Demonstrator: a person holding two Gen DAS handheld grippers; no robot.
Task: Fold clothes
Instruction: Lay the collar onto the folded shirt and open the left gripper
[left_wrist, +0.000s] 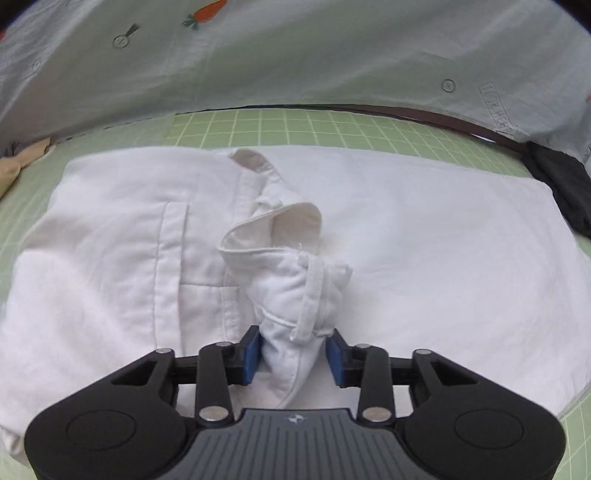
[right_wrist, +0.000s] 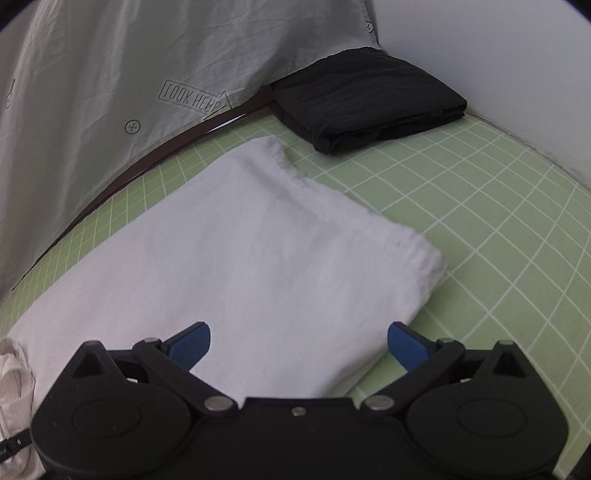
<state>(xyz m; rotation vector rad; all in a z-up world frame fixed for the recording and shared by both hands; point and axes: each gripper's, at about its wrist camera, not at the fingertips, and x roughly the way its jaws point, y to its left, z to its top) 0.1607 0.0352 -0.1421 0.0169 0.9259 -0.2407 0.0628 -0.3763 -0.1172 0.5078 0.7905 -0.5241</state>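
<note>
A craft-style workbench: green gridded cutting mat (right_wrist: 480, 206), printed cloth backdrop (left_wrist: 295, 55).

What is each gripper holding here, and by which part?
Left gripper pinches the white garment by a bunched waistband corner. Right gripper is open, holding nothing.

Right tongs (right_wrist: 298, 345) wide open, blue tips apart, nothing between them. Tongs hover over near edge of white folded cloth (right_wrist: 236, 251). White cloth lies flat on green grid mat (right_wrist: 498, 229). Black folded cloth (right_wrist: 369, 99) sits farther back, apart from white one. Grey printed sheet (right_wrist: 110, 74) hangs behind, left.
</note>
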